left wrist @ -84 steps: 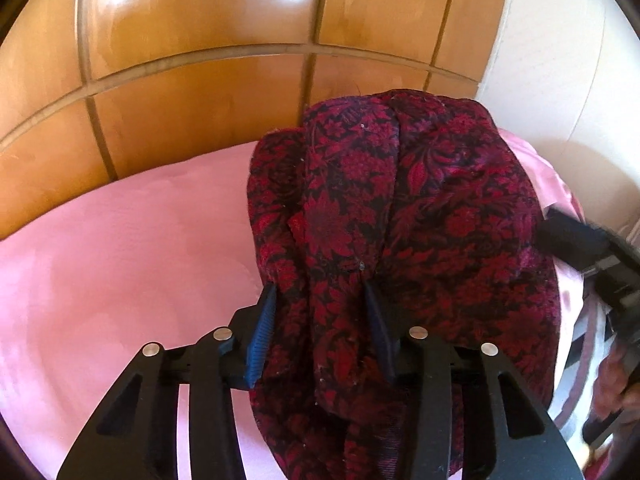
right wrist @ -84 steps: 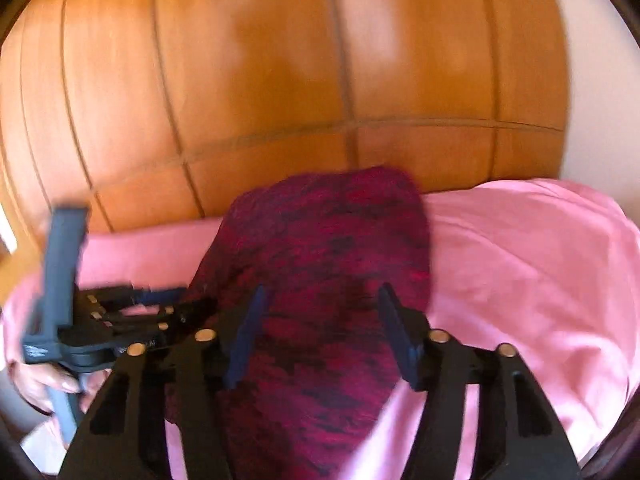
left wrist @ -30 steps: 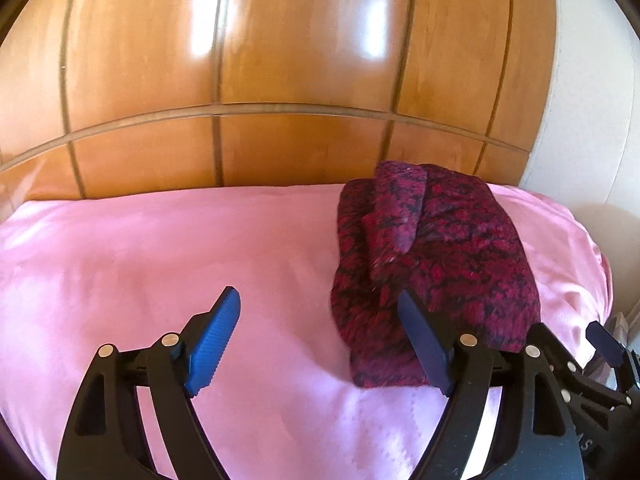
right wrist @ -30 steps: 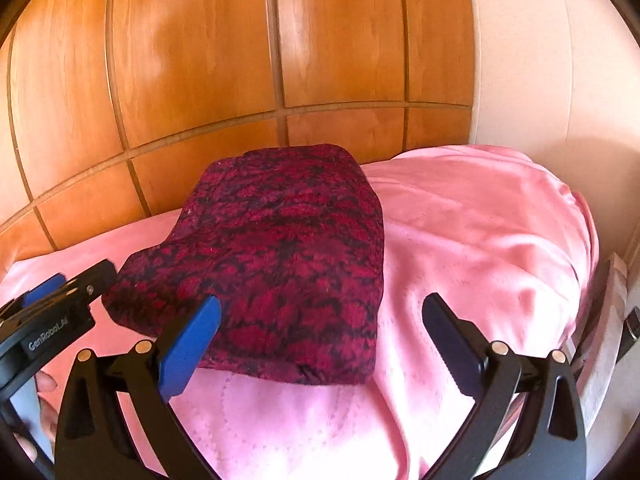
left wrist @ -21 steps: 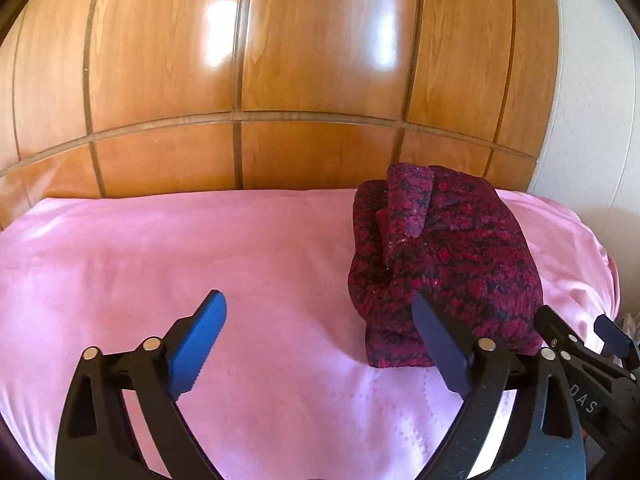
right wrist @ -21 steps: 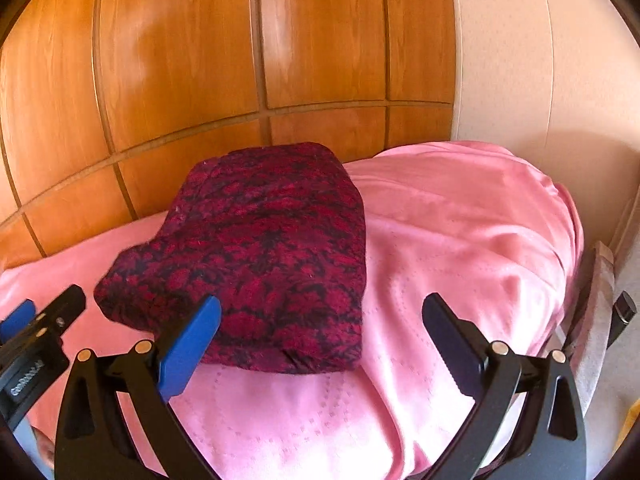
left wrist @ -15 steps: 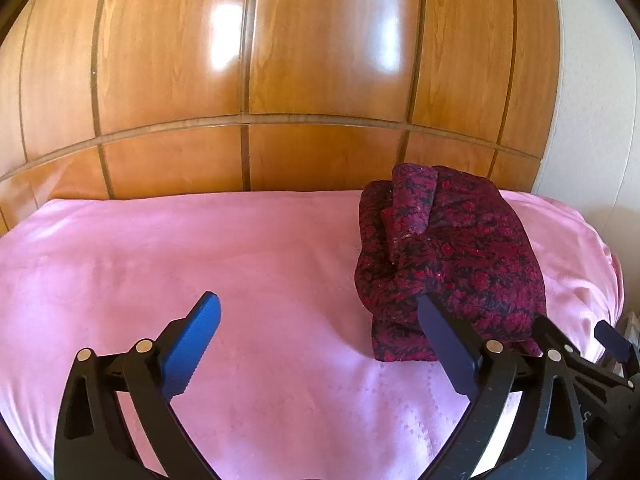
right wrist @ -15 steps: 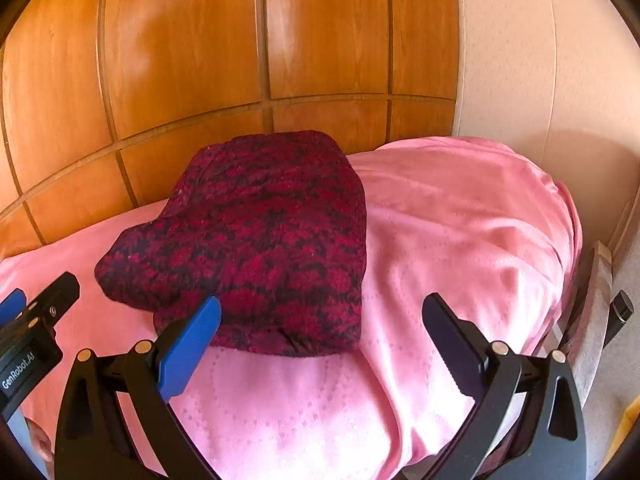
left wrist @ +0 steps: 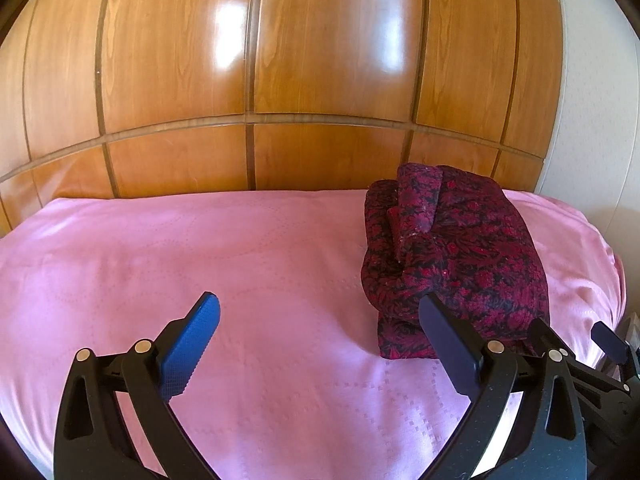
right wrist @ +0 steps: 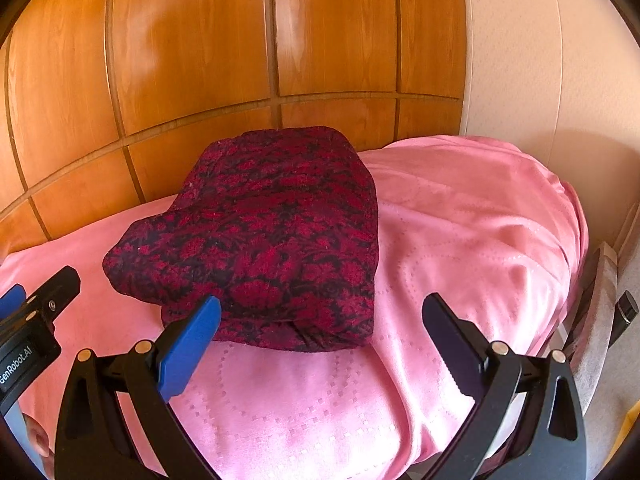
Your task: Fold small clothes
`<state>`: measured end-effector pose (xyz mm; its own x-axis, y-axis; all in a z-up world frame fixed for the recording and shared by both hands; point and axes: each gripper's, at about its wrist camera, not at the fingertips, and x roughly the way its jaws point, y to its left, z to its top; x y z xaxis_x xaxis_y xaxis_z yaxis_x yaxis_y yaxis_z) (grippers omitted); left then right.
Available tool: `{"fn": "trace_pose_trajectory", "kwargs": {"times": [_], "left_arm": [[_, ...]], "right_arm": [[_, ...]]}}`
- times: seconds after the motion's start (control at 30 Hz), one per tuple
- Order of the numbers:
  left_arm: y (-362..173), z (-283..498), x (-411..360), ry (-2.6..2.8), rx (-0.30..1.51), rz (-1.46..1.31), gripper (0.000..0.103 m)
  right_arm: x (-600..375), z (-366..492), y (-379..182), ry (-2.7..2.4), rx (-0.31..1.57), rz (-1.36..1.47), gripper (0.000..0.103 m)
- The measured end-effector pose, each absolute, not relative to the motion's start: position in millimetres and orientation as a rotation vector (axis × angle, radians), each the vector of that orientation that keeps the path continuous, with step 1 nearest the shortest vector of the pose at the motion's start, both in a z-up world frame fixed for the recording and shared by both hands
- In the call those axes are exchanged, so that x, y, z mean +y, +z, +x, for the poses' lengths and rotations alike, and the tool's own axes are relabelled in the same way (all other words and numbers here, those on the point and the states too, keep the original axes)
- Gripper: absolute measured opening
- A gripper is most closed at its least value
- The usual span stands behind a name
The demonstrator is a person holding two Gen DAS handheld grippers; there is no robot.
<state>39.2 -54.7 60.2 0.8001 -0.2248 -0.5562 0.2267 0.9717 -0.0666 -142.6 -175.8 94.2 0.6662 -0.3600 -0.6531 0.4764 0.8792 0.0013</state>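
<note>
Two wide things fill both views: the wooden wall [left wrist: 320,60] behind and the pink bedspread [left wrist: 200,260] below it. On the spread, toward its right end and close to the wall, lies the garment [right wrist: 272,232], a dark red floral bundle already folded into a thick pad; its long axis runs from the near edge back toward the wall. From the left gripper [left wrist: 320,320] it lies ahead and to the right, just past the right finger; from the right gripper [right wrist: 320,320] it lies ahead and slightly left, its near hem just beyond the blue finger [right wrist: 188,344] (so the right one is judged the nearer). Both grippers hang spread wide with nothing between their jaws, clear of the cloth. By my reading, the fold looks finished or nearly so. On the left gripper's body, at the edge of the right view, white letters read "enRobot.AI", the start cut off.
</note>
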Motion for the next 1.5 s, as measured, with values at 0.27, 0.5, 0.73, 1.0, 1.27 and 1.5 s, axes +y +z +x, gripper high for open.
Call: {"fn": "trace_pose_trajectory", "kwargs": {"times": [0.27, 0.5, 0.73, 1.0, 1.27, 1.5], "left_arm": [[61, 39, -54, -0.241, 0.601, 0.007, 0.099], [62, 40, -52, -0.238, 0.592, 0.014, 0.099], [62, 40, -52, -0.235, 0.590, 0.011, 0.099], [63, 42, -52, -0.239, 0.585, 0.015, 0.099], [62, 40, -53, -0.240, 0.572, 0.013, 0.099], [57, 46, -53, -0.211, 0.597, 0.017, 0.099]], "right_arm": [[-170, -143, 94, -0.466, 0.691, 0.175, 0.100], [-168, -142, 94, -0.453, 0.691, 0.169, 0.100], [-168, -141, 94, -0.452, 0.693, 0.171, 0.100], [-171, -138, 93, -0.452, 0.692, 0.170, 0.100], [-173, -136, 91, -0.444, 0.705, 0.171, 0.100], [-170, -133, 90, -0.434, 0.699, 0.155, 0.100]]}}
